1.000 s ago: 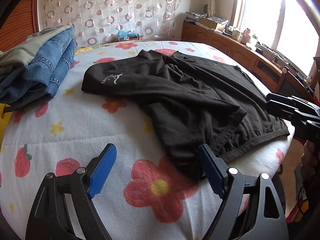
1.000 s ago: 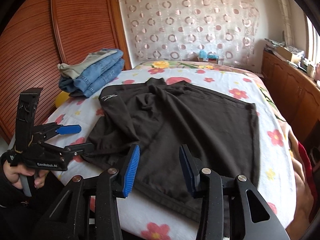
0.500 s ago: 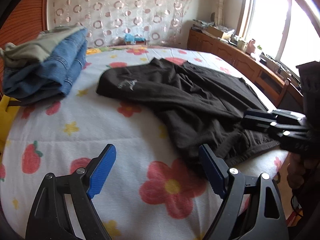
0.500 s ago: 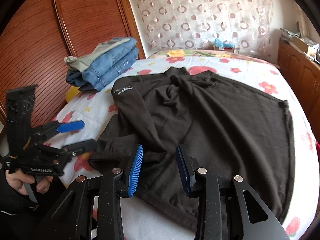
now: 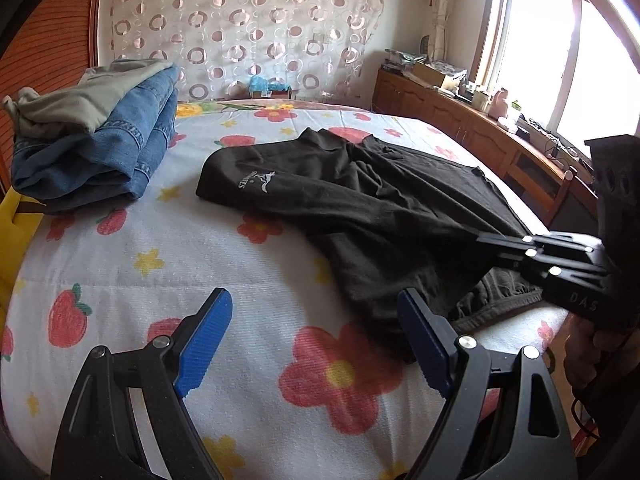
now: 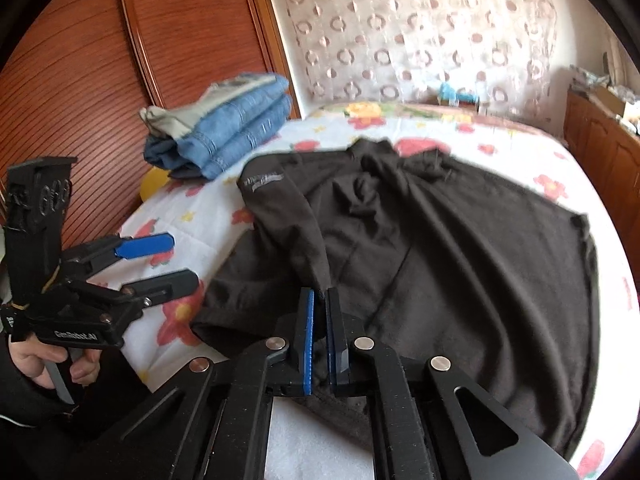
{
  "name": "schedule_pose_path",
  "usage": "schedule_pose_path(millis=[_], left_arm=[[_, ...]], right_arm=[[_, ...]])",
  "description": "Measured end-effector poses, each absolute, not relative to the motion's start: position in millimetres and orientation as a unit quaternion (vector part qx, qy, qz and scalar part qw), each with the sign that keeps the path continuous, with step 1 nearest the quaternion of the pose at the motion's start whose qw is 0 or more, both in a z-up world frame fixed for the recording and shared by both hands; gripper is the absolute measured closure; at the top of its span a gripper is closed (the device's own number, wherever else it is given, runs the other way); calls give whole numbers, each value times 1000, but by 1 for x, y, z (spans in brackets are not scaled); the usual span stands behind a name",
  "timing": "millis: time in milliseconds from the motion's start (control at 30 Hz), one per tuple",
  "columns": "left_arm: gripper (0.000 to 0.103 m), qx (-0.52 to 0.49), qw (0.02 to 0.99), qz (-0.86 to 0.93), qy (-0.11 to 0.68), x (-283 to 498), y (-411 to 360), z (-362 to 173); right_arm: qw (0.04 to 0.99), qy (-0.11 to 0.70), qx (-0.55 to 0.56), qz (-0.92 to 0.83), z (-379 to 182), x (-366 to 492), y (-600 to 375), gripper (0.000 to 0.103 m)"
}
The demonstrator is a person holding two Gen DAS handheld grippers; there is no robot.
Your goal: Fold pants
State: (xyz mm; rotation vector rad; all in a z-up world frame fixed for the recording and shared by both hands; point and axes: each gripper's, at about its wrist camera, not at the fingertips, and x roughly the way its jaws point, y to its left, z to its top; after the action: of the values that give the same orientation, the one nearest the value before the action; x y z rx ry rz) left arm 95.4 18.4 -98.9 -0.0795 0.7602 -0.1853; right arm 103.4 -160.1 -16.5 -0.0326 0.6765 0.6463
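Soft black cotton pants [image 6: 460,248] spread out flat on a bed with a white cover printed with red flowers and strawberries [image 5: 168,248], near the front edge. One leg [image 5: 304,188] folded across the rest, with a small white logo [image 5: 256,180] on it. Right hand-held gripper [image 6: 319,336] squeezed tight on a fold of the black cloth at the near edge of the pants, blue pads [image 6: 307,344] pressing it from both sides. Seen from the left side too, right hand-held gripper [image 5: 504,246] lying low against the dark cloth by the waistband. Left hand-held gripper [image 5: 316,344] spread wide, nothing between its blue pads [image 5: 204,344], floating just over the flowery cover, beside the pants and not touching them. Left hand-held gripper [image 6: 160,264] also in the right view, off to the left of the pants, held by a hand [image 6: 48,364] in a dark sleeve. Far back on the bed, a stack of folded blue jeans [image 5: 108,152] with a grey-green folded cloth [image 5: 80,100] on top, well apart from the black pants. Brown wooden cupboards [image 5: 460,120] along the window side.
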Motion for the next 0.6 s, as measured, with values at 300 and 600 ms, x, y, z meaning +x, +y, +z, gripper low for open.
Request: schedule_pose_path(millis=[300,600], left_arm=[[18,-35,927,-102,360,90,10,-89],[18,-24,930,-120,347,91,-3,-71]], right_arm=[[924,260,-27,279,11,70,-187,99],[935,240,-20,262,19,49,-205,99]])
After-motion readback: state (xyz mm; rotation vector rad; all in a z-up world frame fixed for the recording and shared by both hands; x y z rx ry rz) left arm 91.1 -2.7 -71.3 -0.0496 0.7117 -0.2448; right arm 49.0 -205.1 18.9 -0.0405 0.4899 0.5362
